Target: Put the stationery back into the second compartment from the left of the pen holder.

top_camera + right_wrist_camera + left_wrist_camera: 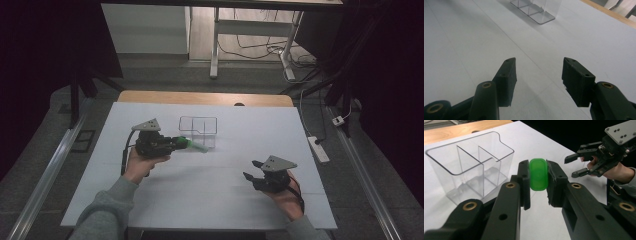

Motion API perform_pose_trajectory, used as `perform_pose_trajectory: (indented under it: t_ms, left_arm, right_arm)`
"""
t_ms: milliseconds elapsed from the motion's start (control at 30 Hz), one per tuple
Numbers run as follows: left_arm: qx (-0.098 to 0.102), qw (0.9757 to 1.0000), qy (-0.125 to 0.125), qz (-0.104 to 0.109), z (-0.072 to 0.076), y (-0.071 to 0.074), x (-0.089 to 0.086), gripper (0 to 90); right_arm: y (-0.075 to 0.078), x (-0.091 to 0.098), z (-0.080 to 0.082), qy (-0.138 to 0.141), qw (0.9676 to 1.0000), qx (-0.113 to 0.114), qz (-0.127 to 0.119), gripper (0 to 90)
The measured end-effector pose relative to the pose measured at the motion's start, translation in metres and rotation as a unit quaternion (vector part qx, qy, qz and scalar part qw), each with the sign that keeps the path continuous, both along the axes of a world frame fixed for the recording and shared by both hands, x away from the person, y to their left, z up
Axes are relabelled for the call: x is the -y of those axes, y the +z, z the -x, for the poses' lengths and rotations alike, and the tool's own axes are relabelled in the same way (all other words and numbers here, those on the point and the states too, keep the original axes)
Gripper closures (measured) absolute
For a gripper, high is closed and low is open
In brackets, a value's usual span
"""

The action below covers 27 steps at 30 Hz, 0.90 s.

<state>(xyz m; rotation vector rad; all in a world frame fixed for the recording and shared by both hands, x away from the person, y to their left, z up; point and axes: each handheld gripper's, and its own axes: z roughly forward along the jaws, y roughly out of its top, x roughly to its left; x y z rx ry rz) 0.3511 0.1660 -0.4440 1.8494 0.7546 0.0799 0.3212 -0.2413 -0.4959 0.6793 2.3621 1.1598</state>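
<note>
the left hand-held gripper (pixel 538 182) clamps a green, seemingly oblong piece (pixel 538 174) just beside the clear divided bin (pixel 454 171); the right hand-held gripper (pixel 539 75) hangs open, empty. next: lift over a compartment, release.

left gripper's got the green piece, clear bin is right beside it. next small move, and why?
Probably carry the left gripper forward over the clear divided container before opening. Its jaws are clamped on the green object, which sits beside the container, not above a compartment. The right gripper is open, with nothing between its jaws, and well off to the side, so nothing seems to block the path.
</note>
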Motion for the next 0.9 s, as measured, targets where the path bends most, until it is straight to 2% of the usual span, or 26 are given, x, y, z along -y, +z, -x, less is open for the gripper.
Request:
perform_pose_trajectory:
  t_ms: [200,567,767,900]
  left_arm:
    - [0.009,0.9999,0.004,-0.013,-0.007,0.013,-0.002,74.4]
    - [0.023,0.9993,0.016,-0.024,-0.017,0.038,-0.006,74.3]
    - [0.031,0.9983,0.025,-0.043,-0.029,0.053,-0.006,74.4]
    - [0.030,0.9975,0.031,-0.056,-0.037,0.059,-0.006,74.3]
  right_arm:
    - [0.001,0.011,0.001,-0.005,1.0000,0.004,-0.004,44.3]
    - [-0.001,0.022,0.001,-0.021,0.9998,0.002,-0.002,43.4]
    - [-0.002,0.023,0.000,-0.023,0.9997,0.004,-0.001,43.0]
    - [-0.002,0.024,0.000,-0.024,0.9997,0.005,-0.001,42.7]
